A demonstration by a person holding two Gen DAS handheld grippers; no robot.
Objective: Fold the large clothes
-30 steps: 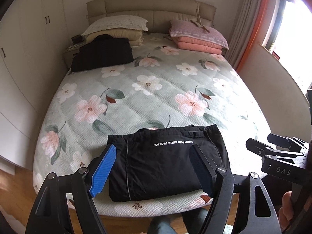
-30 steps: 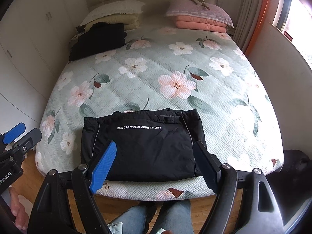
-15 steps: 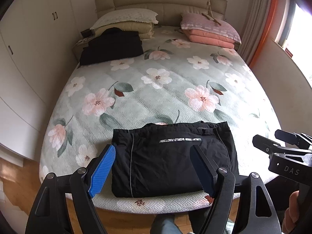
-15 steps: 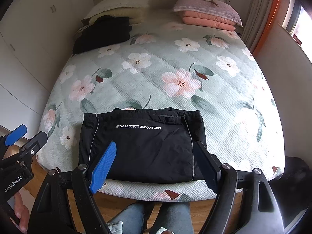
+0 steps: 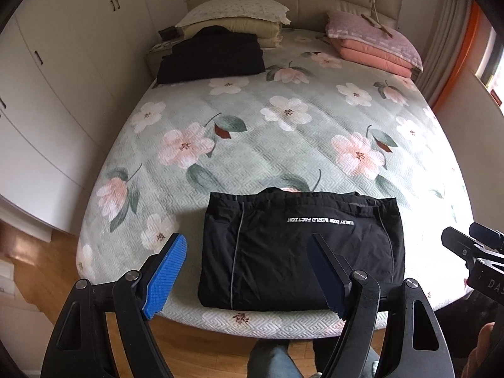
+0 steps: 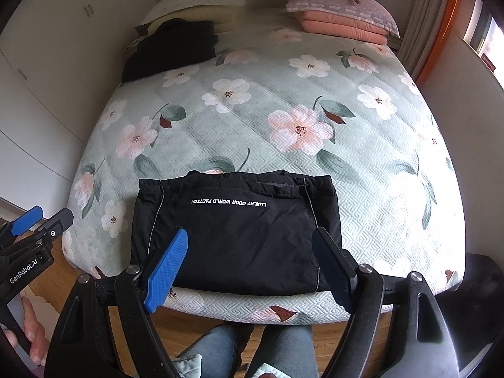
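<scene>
A wide bed (image 5: pixel 283 132) under a pale green quilt printed with pink and white blossoms was spread ahead of both claws, its foot edge lying just beyond the fingertips. A second dark garment (image 5: pixel 211 53) was seen far ahead and to the left, resting against the stacked pillows (image 5: pixel 233 19), with pink pillows (image 5: pixel 375 44) far ahead to the right; whether that garment had been folded could not be told. The black garment (image 5: pixel 299 252) was laid flat directly ahead of the claws, squared into a compact rectangle at the foot of the bed, its white lettering upward and its near edge level with the mattress edge. The folding of this piece was judged essentially done, with perhaps only stacking left. The left gripper (image 5: pixel 249 271) was held released, its blue and dark fingers spread wide and nothing between them, raised clear of the cloth. The right gripper (image 6: pixel 252 267) was likewise held released and empty above the garment's near edge.
</scene>
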